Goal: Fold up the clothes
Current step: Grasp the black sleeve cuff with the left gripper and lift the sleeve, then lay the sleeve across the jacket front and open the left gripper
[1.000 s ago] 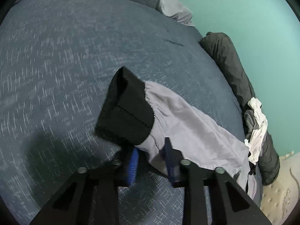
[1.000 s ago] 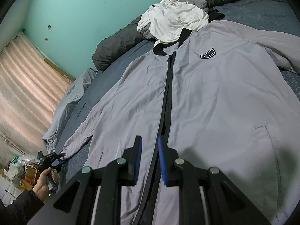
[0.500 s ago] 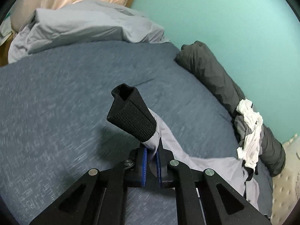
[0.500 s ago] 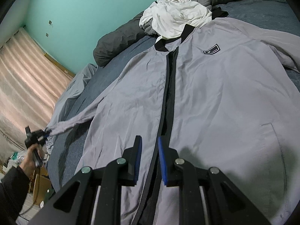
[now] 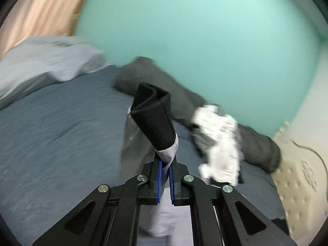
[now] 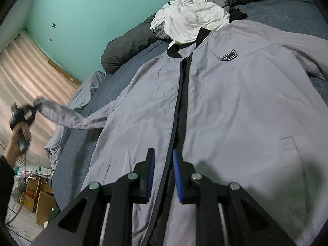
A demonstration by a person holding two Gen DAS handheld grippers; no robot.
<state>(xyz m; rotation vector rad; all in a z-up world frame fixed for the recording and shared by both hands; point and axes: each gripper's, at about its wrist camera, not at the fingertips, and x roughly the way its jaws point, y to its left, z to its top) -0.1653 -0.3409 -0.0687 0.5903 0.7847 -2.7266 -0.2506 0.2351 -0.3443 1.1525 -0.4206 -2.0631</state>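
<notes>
A grey jacket [image 6: 235, 106] with a black zip band and black collar lies spread front-up on the blue bed [image 6: 287, 10]. My left gripper [image 5: 165, 164] is shut on the end of its sleeve [image 5: 168, 153], just below the black ribbed cuff [image 5: 153, 119], which stands up above the pads. In the right wrist view the same gripper [image 6: 30, 112], in a person's hand, holds that sleeve [image 6: 71, 119] stretched out and raised off the bed at the left. My right gripper [image 6: 163, 157] hovers open over the zip near the jacket's hem, with nothing between its fingers.
A crumpled white garment [image 6: 192, 20] lies by the jacket's collar, on a rolled dark grey quilt [image 6: 127, 47] along the teal wall. A light grey sheet [image 5: 47, 61] is bunched at the bed's far end. Boxes and bags [image 6: 39, 201] sit on the floor.
My left gripper has closed on the sleeve by the cuff and lifted it off the bed, swinging upward and toward the wall. The right gripper has barely moved.
</notes>
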